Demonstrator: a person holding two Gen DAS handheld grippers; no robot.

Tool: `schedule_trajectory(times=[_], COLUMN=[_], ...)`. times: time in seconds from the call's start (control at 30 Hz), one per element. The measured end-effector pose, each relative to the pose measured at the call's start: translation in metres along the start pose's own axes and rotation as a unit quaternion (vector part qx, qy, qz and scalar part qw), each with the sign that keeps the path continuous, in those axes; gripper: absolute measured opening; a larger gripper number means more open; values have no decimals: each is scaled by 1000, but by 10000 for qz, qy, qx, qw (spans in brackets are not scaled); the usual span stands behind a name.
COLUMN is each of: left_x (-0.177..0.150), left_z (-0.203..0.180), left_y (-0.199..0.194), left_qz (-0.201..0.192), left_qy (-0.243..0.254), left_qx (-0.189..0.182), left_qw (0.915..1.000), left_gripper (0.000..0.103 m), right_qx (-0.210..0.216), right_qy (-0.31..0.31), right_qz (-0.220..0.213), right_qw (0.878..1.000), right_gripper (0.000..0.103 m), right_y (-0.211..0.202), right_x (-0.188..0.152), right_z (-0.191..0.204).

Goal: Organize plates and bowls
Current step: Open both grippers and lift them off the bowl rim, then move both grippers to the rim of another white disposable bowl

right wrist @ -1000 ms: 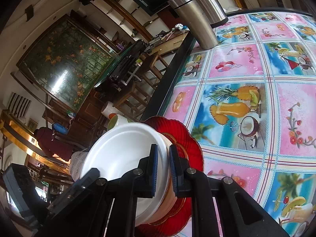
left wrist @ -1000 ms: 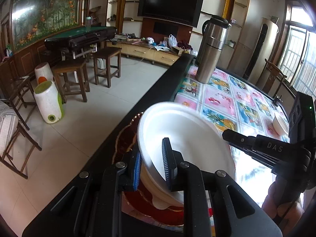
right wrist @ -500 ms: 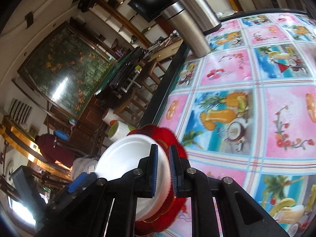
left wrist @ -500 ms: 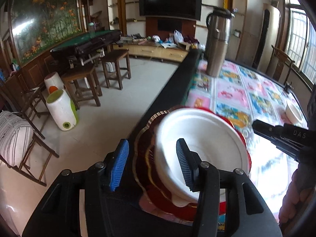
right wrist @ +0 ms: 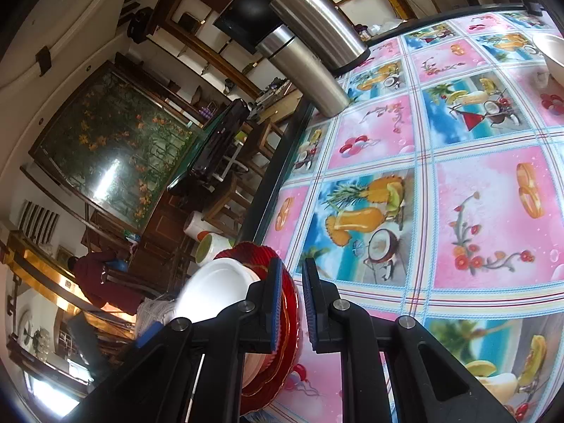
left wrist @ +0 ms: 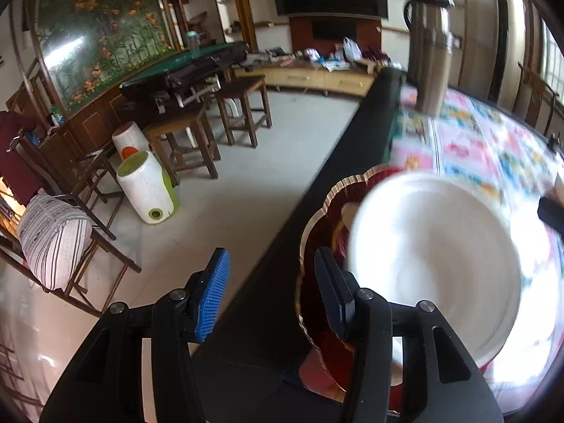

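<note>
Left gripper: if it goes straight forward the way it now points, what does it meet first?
Probably nothing on the table. The left gripper, open, points past the dark table edge toward the floor and stools; the white bowl lies right of that line. Depth is unclear.

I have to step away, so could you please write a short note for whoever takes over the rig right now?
Left gripper: open, empty, beside the stack.
Right gripper: nearly shut, nothing between its pads, next to the same stack.
Things: a white bowl sits on the red plate at the near edge of the table. A second bowl lies alone at the far side.
Done: the bowl is stacked on the plate.
Left: probably fetch the second bowl and add it to the stack; the stack sits close to the edge, so consider nudging it inward.
</note>
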State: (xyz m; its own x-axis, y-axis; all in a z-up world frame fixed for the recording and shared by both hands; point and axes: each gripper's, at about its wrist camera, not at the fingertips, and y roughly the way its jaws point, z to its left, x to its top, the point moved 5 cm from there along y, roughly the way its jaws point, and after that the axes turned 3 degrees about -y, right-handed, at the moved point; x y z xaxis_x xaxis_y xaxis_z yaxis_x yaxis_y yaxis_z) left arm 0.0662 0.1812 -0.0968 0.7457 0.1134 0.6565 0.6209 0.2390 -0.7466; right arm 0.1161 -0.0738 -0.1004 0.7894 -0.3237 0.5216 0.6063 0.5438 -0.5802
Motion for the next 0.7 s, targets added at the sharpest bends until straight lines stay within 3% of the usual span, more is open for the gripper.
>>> schedule_trajectory(times=[0.13,0.4,0.57,0.63,0.7], left_x=[-3,29,40,39,36], left_z=[-3,-6,-63,-99,-131], left_y=[2,-55,-90,-99,-104], left_qz=[103,-602,-843,-833,-737], left_qy=[28,-51,269,475,676], left_qx=[-41,-215,-909,-1256,-1542], left_qw=[9999,9979,9919,9874,9830], left_gripper=[49,49,52,62,64], right_qx=[23,-44,-126,-155,-196], right_qy=[78,378,561,613,641], right_qz=[-133,-637,-856,-875,-853], right_qw=[9999,9972,9947,9942,9941], right_gripper=[14,14,14,14,14], right_y=[-11,-57,-86,-93,-99], right_x=[7,33,44,43,41], right_z=[-6,-40,-68,-78,-89])
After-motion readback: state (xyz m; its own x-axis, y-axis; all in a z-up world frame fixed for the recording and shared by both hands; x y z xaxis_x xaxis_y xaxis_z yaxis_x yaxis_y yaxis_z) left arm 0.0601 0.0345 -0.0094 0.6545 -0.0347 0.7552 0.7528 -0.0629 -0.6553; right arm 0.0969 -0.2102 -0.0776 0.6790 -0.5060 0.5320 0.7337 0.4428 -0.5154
